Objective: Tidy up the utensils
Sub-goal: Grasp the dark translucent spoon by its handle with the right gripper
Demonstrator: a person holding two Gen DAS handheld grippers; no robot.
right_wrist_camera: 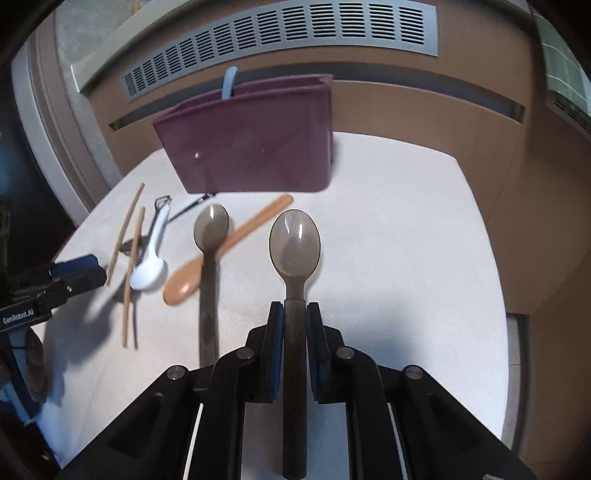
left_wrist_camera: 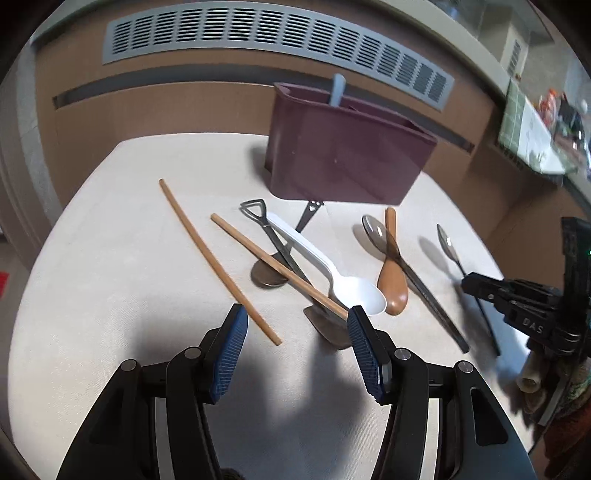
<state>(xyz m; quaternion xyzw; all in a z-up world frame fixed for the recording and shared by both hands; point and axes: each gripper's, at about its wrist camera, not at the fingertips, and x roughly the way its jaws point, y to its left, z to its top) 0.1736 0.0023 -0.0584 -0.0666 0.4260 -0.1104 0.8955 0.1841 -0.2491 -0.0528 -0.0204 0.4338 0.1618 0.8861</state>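
Note:
A maroon utensil holder stands at the back of the white table, with a light blue handle sticking out. My right gripper is shut on a translucent grey spoon, held above the table; it also shows in the left wrist view. My left gripper is open and empty, low over a chopstick, a second chopstick, a white plastic spoon and metal shovel-handled utensils. A wooden spoon and another grey spoon lie to the right.
The table is covered with white cloth and stands against a brown wall with a grey vent grille. Its right edge drops off near my right gripper. Cluttered shelves are at the far right.

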